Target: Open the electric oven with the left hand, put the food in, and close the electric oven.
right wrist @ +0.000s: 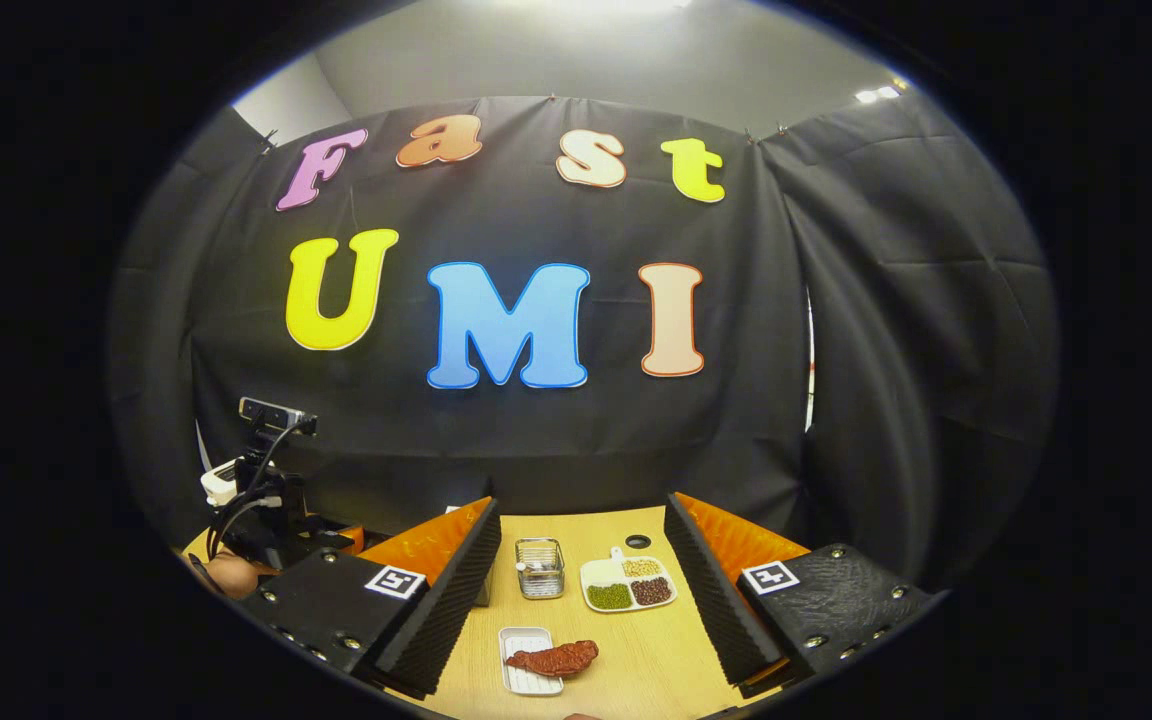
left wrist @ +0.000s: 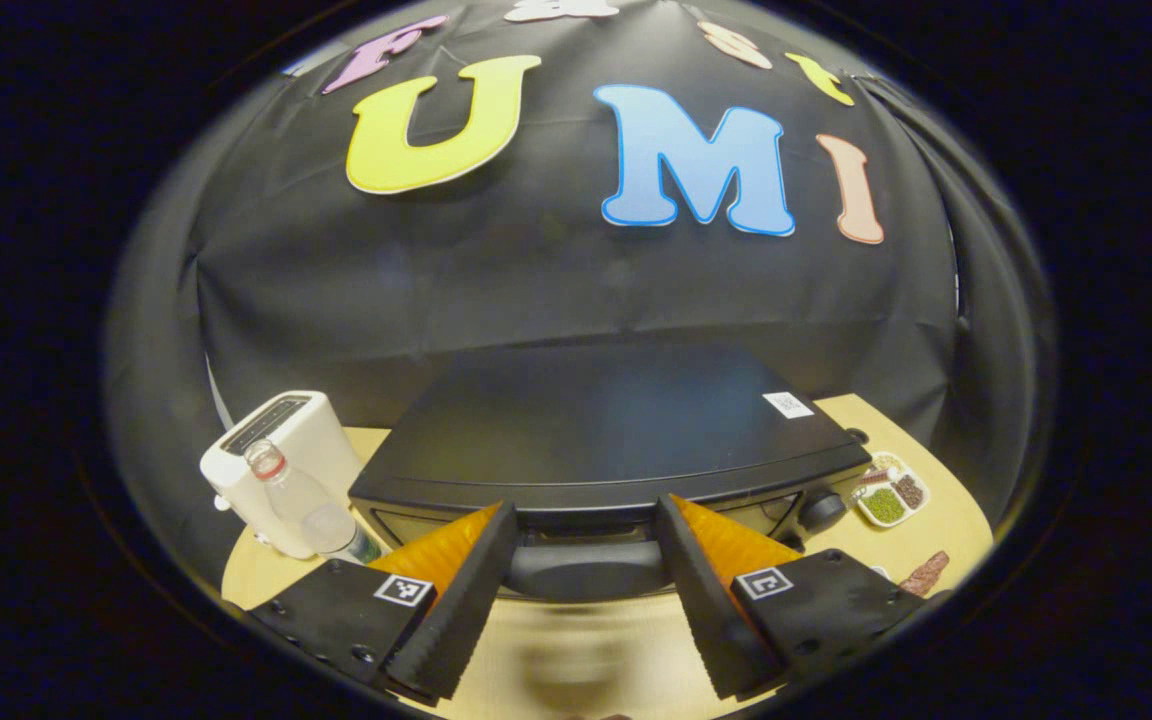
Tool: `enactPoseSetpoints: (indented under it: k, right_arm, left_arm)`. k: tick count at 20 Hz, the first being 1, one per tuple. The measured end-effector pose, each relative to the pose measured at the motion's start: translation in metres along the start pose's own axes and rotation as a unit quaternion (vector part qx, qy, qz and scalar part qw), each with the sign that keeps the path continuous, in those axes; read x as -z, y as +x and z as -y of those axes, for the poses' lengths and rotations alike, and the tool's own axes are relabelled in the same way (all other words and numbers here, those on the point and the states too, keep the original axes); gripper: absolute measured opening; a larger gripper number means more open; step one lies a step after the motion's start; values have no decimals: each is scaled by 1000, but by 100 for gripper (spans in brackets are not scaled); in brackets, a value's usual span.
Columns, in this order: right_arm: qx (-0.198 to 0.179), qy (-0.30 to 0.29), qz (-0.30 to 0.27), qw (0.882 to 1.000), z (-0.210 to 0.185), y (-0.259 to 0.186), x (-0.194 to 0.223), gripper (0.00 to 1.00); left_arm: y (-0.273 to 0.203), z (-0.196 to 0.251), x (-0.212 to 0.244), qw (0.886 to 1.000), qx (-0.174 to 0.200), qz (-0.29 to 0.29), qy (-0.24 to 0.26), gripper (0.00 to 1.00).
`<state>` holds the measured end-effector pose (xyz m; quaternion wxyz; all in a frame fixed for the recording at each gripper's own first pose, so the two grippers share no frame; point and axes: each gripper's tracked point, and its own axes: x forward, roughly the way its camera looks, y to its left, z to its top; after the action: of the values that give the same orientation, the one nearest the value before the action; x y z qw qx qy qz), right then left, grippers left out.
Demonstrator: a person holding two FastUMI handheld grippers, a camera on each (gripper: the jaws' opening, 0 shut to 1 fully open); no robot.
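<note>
Two grippers are at work over a wooden table (right wrist: 636, 660). In the left gripper view, the left gripper (left wrist: 584, 570) is spread wide, its fingers either side of the handle (left wrist: 581, 570) on the front of the black oven (left wrist: 606, 440); there is a gap between each finger and the handle, so nothing is gripped. The oven door looks closed, with the handle just under the top edge. A knob (left wrist: 821, 510) sits at the right end of the oven's front. To the left of the oven stands a white toaster (left wrist: 276, 460), with a clear bottle (left wrist: 306, 505) with a red neck ring just in front of it. To the right of the oven lies a small divided dish (left wrist: 891, 495) of green and brown bits, and nearer, at the table's right edge, a reddish-brown piece of food (left wrist: 924, 573).

In the right gripper view, the right gripper (right wrist: 584, 590) is also wide open and holds nothing, above the table. Between its fingers, near, the food (right wrist: 556, 658) lies partly on a small white tray (right wrist: 526, 675), its right end overhanging the table. Farther off are a small wire basket (right wrist: 540, 567) and, to its right, the dish (right wrist: 628, 585). At far left the other gripper's camera rig (right wrist: 261, 480) and part of a hand (right wrist: 231, 575) show
</note>
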<state>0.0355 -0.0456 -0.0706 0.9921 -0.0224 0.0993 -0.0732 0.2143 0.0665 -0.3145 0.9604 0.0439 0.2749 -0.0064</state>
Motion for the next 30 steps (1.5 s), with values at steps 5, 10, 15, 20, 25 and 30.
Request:
enactPoseSetpoints:
  k: [5,10,15,20,25,30]
  right_arm:
    - [-10,2,14,1000,-4,-6,-8,99]
    - [-18,8,20,1000,-5,-13,-9,99]
    - [-19,13,19,1000,1,-20,-8,99]
    - [-15,7,13,1000,8,-28,-1,99]
    - [-10,-1,11,1000,15,-34,-1,99]
    - [-7,-1,1,1000,24,-36,8,99]
  left_arm:
    - [-20,3,16,1000,5,-7,-4,100]
    - [-45,5,44,1000,9,-21,-6,100]
    - [-64,8,83,999,17,-48,-14,95]
    - [-72,11,111,998,14,-60,11,100]
    - [-76,13,153,996,15,-93,7,95]
    - [-84,8,158,995,6,-98,5,89]
